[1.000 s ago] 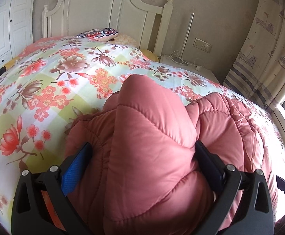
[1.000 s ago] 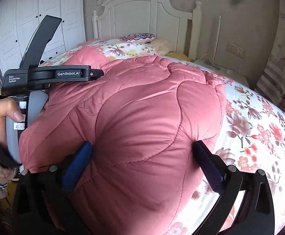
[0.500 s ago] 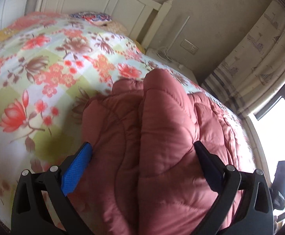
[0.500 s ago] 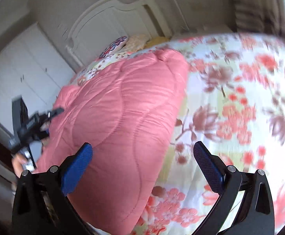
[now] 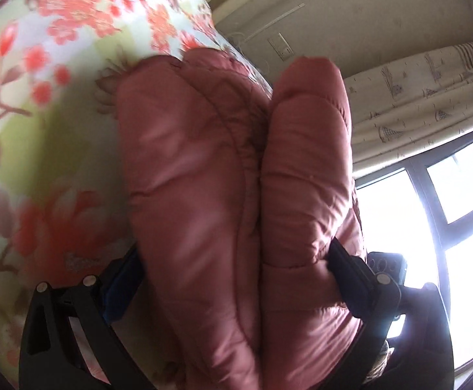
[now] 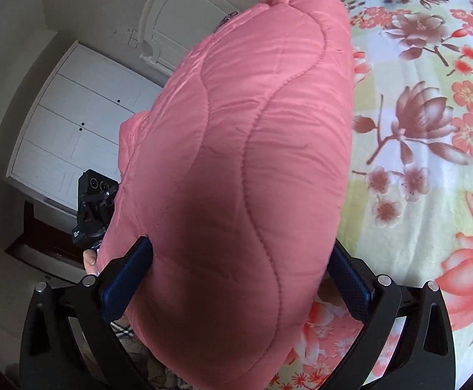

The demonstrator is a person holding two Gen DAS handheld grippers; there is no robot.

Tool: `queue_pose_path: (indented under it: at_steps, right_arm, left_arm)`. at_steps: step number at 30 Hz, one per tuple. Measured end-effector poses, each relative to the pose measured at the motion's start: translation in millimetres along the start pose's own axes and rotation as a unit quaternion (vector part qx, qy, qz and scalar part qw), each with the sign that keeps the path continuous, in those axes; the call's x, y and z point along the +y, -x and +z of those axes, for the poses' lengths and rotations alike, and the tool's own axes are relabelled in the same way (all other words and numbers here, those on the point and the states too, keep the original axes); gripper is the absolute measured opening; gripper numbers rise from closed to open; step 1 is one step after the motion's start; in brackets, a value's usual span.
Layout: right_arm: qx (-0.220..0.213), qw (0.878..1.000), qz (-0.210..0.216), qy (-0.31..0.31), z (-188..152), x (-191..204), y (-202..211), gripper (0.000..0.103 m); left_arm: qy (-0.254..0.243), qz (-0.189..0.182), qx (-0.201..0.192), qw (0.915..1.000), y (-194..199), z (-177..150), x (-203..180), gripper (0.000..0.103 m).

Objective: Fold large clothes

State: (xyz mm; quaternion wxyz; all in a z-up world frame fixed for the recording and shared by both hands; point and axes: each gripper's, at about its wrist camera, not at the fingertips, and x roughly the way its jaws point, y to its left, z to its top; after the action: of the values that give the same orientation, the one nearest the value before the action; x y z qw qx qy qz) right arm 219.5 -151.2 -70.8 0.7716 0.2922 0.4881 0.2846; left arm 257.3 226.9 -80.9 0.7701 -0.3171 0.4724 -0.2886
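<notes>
Flowery bedspread point(image 6: 431, 169) on the right, both my left gripper point(image 5: 236, 266) and right gripper point(image 6: 239, 266) clamped on the pink puffy coat point(image 6: 246, 162).

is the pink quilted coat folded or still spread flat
Folded, at least where gripped: the left wrist view shows the pink quilted coat doubled into two padded layers pressed together, bunched between both grippers. The rest is out of view.

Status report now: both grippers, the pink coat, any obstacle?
Left gripper shut on pink coat. Right gripper shut on it too. Coat bunched, lifted over floral bedspread. No obstacle seen.
</notes>
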Motion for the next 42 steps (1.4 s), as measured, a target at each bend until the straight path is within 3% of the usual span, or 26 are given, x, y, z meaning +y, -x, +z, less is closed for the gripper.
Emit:
queue_pose_path:
  at_steps: [3, 7, 10, 13, 18, 20, 23, 25, 27, 29, 31, 33, 36, 37, 38, 40, 42]
  right_arm:
    - [-0.006, 1.000, -0.007, 0.019, -1.2, 4.5, -9.0, 0.098]
    - [-0.053, 0.993, -0.044, 0.093, -4.4, 27.5, -0.1, 0.078]
    - [-0.091, 0.985, -0.075, 0.127, 4.8, 38.5, 16.4, 0.071]
    - [-0.129, 0.972, -0.119, 0.158, 24.1, 42.5, 38.1, 0.070]
    - [-0.190, 0.958, -0.150, 0.153, 58.8, 32.8, 90.2, 0.070]
    - [-0.201, 0.955, -0.165, 0.140, 67.5, 18.4, 108.5, 0.070]
    - [-0.187, 0.962, -0.178, 0.092, 72.3, -21.7, 114.2, 0.070]
    - [-0.151, 0.967, -0.200, 0.052, 72.7, -57.5, 99.1, 0.073]
    - [-0.155, 0.971, -0.182, 0.020, 63.2, -82.8, 95.2, 0.078]
    - [-0.161, 0.972, -0.170, 0.017, 55.8, -86.8, 102.0, 0.082]
    - [-0.156, 0.969, -0.191, 0.024, 53.4, -74.9, 108.2, 0.087]
    - [-0.165, 0.958, -0.231, 0.038, 48.0, -57.2, 118.8, 0.088]
    - [-0.232, 0.924, -0.291, 0.089, 32.7, -20.2, 135.2, 0.088]
    - [-0.247, 0.915, -0.300, 0.112, 32.2, -12.4, 137.8, 0.088]
    - [-0.258, 0.905, -0.305, 0.144, 25.0, 1.3, 136.5, 0.088]
    - [-0.259, 0.898, -0.302, 0.188, 15.6, 24.8, 126.2, 0.088]
    - [-0.244, 0.894, -0.296, 0.230, 16.3, 50.2, 103.1, 0.088]
  left_arm:
    - [-0.020, -0.002, 0.010, 0.9997, -13.3, -1.7, -13.8, 0.097]
    - [-0.037, -0.012, -0.018, 0.9991, -18.8, 4.6, -36.8, 0.057]
    - [-0.054, -0.018, -0.034, 0.9978, -37.0, 22.6, -66.4, 0.051]
    - [-0.066, -0.027, -0.042, 0.9966, -61.9, 40.9, -96.5, 0.050]
    - [-0.077, -0.084, -0.029, 0.9930, -118.0, 78.9, -149.4, 0.051]
    - [-0.082, -0.085, -0.017, 0.9929, -149.1, 87.7, -161.6, 0.052]
    - [-0.067, -0.057, 0.016, 0.9960, -205.5, 90.1, -156.0, 0.054]
    - [-0.044, -0.030, 0.019, 0.9984, -235.7, 84.5, -135.8, 0.065]
    - [-0.042, -0.041, 0.010, 0.9982, -236.8, 82.4, -130.3, 0.070]
    - [-0.061, -0.017, 0.008, 0.9980, -230.6, 78.0, -133.1, 0.076]
    - [-0.084, 0.014, -0.002, 0.9964, -219.2, 78.7, -140.0, 0.083]
    - [-0.093, 0.040, -0.016, 0.9947, -207.6, 82.2, -149.6, 0.086]
    - [-0.113, 0.099, -0.131, 0.9800, -156.5, 80.4, -177.6, 0.087]
    - [-0.130, 0.111, -0.192, 0.9664, -133.8, 77.3, -194.9, 0.090]
    - [-0.149, 0.116, -0.222, 0.9566, -123.5, 75.8, -209.6, 0.093]
    - [-0.209, 0.132, -0.246, 0.9372, -121.8, 74.5, -250.4, 0.095]
    - [-0.281, 0.170, -0.225, 0.9174, -149.9, 74.5, -294.2, 0.097]
